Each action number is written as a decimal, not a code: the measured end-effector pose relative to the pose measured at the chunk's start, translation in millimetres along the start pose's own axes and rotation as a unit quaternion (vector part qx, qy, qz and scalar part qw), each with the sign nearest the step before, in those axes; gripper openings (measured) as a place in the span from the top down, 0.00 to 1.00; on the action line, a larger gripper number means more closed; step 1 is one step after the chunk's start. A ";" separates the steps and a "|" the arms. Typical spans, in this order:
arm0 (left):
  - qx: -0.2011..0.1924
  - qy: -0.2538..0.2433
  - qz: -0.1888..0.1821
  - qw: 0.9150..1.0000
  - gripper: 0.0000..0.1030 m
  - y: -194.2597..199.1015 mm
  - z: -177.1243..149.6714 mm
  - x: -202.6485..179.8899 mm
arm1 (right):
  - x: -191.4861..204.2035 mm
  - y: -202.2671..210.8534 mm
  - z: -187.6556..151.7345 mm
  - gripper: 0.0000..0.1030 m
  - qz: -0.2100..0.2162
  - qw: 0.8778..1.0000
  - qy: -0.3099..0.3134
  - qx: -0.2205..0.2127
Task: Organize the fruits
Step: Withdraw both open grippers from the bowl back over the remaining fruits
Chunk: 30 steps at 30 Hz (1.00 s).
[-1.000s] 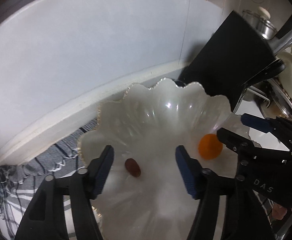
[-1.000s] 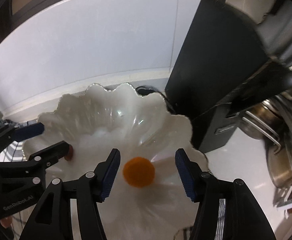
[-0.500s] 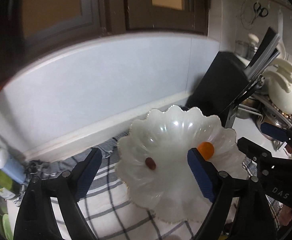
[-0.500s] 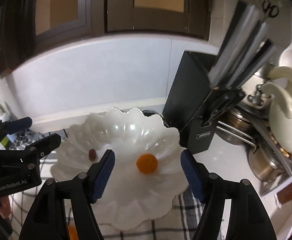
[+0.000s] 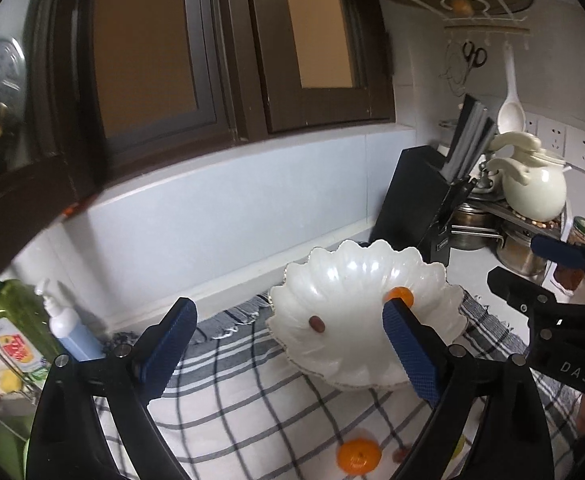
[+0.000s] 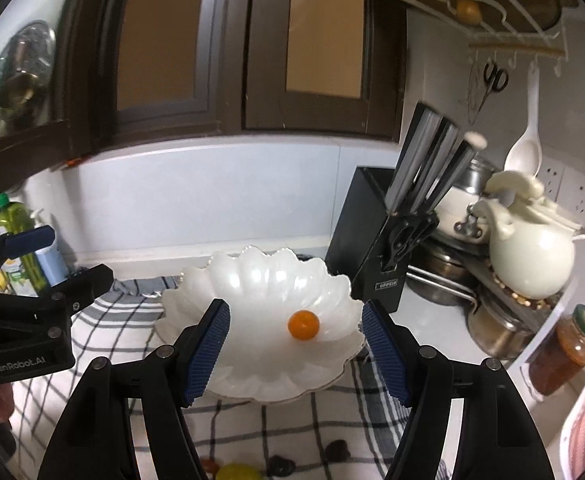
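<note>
Currently both claws are spread wide, holding nothing, above the checked cloth (image 5: 228, 396) on the counter (image 6: 432, 312). Left claw (image 5: 288, 344) and right claw (image 6: 296, 344) both face the white scalloped bowl (image 6: 252, 280). Bowl holds a small orange fruit (image 6: 303, 324) at its 3 o'clock side in the left wrist view, and a dark red fruit (image 5: 316, 323) nearer its 9 o'clock. Tangerine (image 5: 359, 456) sits on the cloth at 6 o'clock of the bowl, apart from it. Black knife block (image 6: 372, 240) stands just beside the bowl at 2 o'clock.
</note>
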<state>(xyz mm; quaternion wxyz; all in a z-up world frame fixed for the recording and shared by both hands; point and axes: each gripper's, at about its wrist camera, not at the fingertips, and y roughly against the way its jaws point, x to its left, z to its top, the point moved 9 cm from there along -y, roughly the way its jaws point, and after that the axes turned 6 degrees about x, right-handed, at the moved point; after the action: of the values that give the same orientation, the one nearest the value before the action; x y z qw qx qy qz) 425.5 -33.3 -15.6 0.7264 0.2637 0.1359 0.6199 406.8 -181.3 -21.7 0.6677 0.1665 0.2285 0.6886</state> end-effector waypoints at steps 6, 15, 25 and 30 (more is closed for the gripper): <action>-0.009 -0.011 0.009 1.000 0.08 32.2 -20.6 2.9 | 11.1 25.7 -13.9 0.32 0.013 1.000 0.011 -0.016; -0.002 -0.016 0.017 1.000 0.08 58.3 -66.4 4.7 | 33.4 51.1 -42.2 0.32 0.023 0.999 0.035 -0.029; 0.028 0.003 0.014 1.000 0.08 66.7 -115.9 8.3 | 60.3 57.6 -80.9 0.32 0.059 0.997 0.053 -0.005; 0.042 -0.004 0.017 0.999 0.08 66.4 -136.1 3.8 | 69.1 49.6 -105.1 0.33 0.075 0.995 0.055 0.023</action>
<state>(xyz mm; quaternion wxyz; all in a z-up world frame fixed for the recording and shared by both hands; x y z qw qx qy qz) 299.8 5.7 -90.6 0.7042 0.2990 0.1545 0.6251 305.1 -122.4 -88.6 0.5967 0.1606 0.2672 0.7395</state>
